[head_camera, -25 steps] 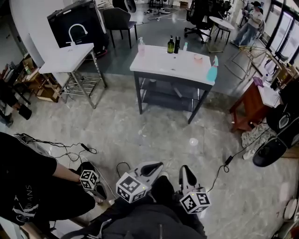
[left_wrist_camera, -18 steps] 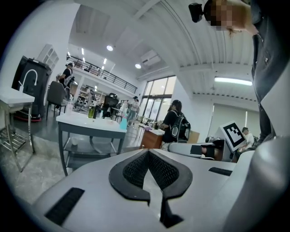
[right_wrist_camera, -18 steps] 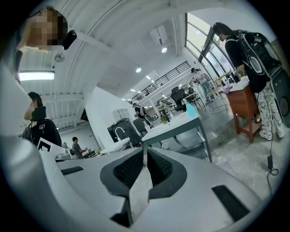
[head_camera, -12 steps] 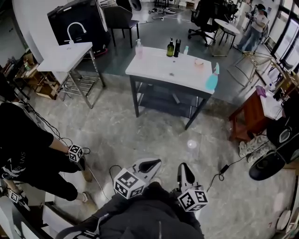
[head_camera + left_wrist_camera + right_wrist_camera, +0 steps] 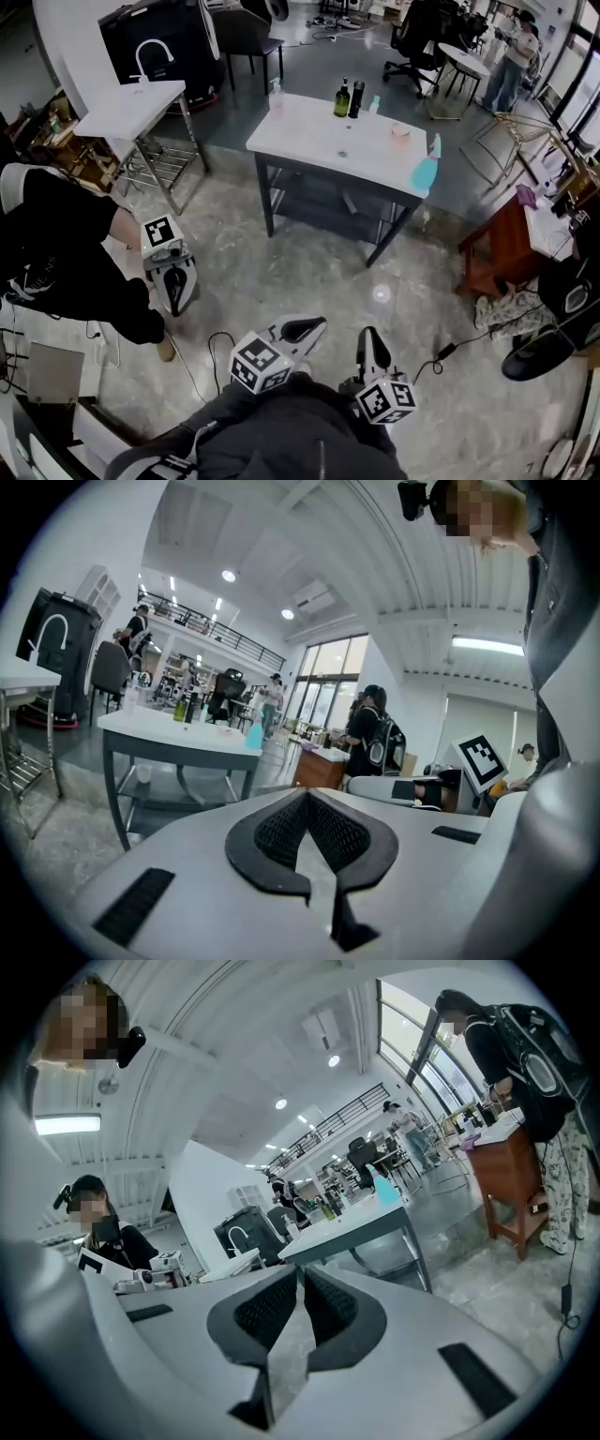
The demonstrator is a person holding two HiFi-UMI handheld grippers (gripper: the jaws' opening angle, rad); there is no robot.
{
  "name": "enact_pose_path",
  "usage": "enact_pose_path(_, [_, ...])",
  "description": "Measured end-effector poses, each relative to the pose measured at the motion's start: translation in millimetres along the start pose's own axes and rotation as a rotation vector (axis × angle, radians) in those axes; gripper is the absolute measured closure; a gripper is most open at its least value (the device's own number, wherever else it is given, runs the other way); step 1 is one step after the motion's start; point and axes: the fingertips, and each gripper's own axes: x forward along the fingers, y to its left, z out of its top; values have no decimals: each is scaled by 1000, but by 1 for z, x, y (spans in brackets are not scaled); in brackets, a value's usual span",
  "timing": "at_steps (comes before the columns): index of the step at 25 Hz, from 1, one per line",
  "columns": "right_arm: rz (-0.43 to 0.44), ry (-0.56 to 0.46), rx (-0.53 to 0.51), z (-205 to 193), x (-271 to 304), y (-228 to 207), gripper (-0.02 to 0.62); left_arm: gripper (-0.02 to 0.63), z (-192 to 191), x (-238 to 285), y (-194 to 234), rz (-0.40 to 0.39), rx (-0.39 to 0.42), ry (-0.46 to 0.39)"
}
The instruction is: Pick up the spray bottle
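One white table [image 5: 323,141] stands mid-floor. A person in black [image 5: 66,253] is well off the table's near left corner. The left gripper [image 5: 302,329] and the right gripper [image 5: 371,343] are well short of the table's near side and point toward it. Each has its jaws together with nothing between them. The blue spray bottle [image 5: 427,169] stands upright at the table's right edge, and two dark bottles [image 5: 348,97] stand at its far edge.

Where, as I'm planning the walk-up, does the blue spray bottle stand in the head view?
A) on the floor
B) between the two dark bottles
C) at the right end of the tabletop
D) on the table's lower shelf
C: the spray bottle stands at the white table's right end, apart from the dark bottles.
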Motion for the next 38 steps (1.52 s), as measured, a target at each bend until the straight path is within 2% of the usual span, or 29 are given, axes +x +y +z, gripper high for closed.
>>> enact_pose_path(5, [23,2,24,1,4,-3,583,600,2,8,5,23,-8,18])
enact_pose_path(13, [14,-4,43,1,10,-10,583,600,14,15,9,20,4,-8])
enact_pose_path(19, [21,-3,8,7,18,-8,583,600,17,17,25,30,-16,-7])
enact_pose_path(29, [-26,11,12,15,46,-31,583,600,24,54,41,-16,-8,9])
enact_pose_path(38, [-57,3,24,38,86,-52,583,600,53,94,72,-53,0,11])
